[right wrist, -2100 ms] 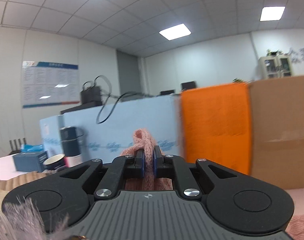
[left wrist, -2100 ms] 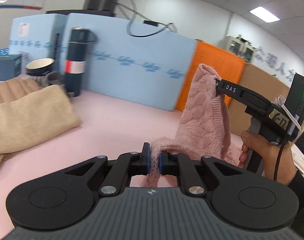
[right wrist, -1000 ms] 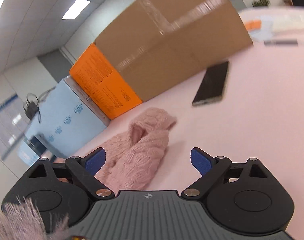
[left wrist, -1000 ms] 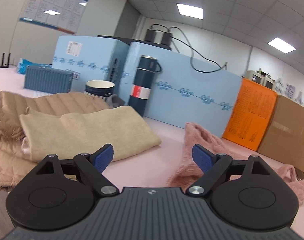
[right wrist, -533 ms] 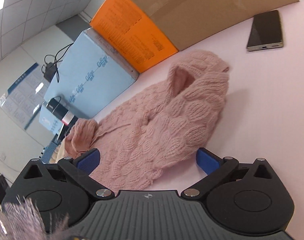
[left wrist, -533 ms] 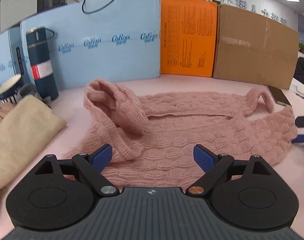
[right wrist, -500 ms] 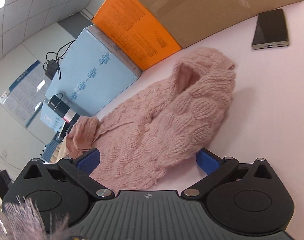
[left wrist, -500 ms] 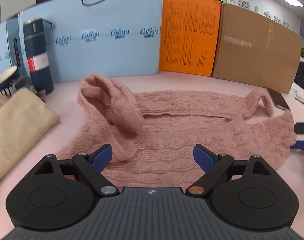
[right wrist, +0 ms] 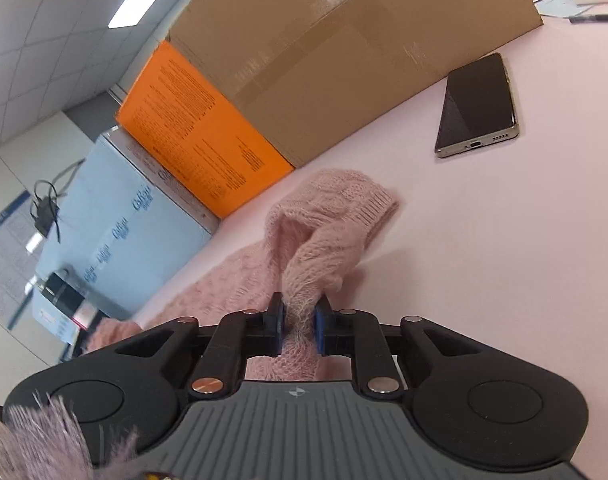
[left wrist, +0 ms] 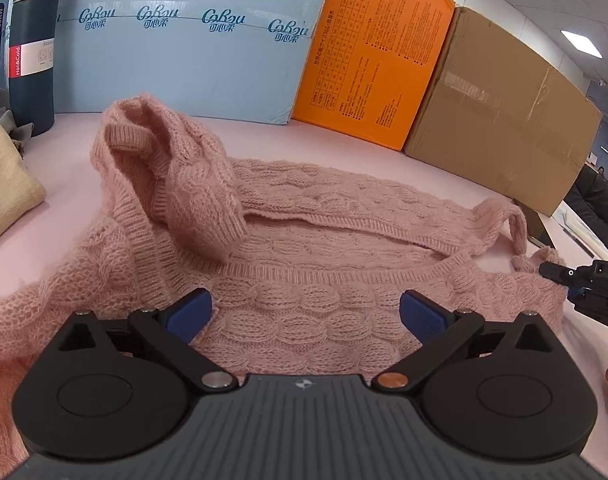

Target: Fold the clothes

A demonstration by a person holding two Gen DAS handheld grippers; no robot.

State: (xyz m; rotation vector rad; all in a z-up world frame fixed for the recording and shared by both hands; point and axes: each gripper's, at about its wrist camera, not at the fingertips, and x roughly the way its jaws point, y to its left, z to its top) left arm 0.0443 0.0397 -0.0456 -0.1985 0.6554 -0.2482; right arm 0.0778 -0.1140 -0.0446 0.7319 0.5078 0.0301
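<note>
The left hand-held gripper is held wide open, low over the near body of one pink knitted sweater, nothing gripped. The right hand-held gripper is closed on a bunched fold of that sweater at its right end. The sweater is spread on the pink desk. Counted: three boxes, blue, orange and brown; one phone; one flask.

A phone lies near a cardboard box, orange box and flask.
</note>
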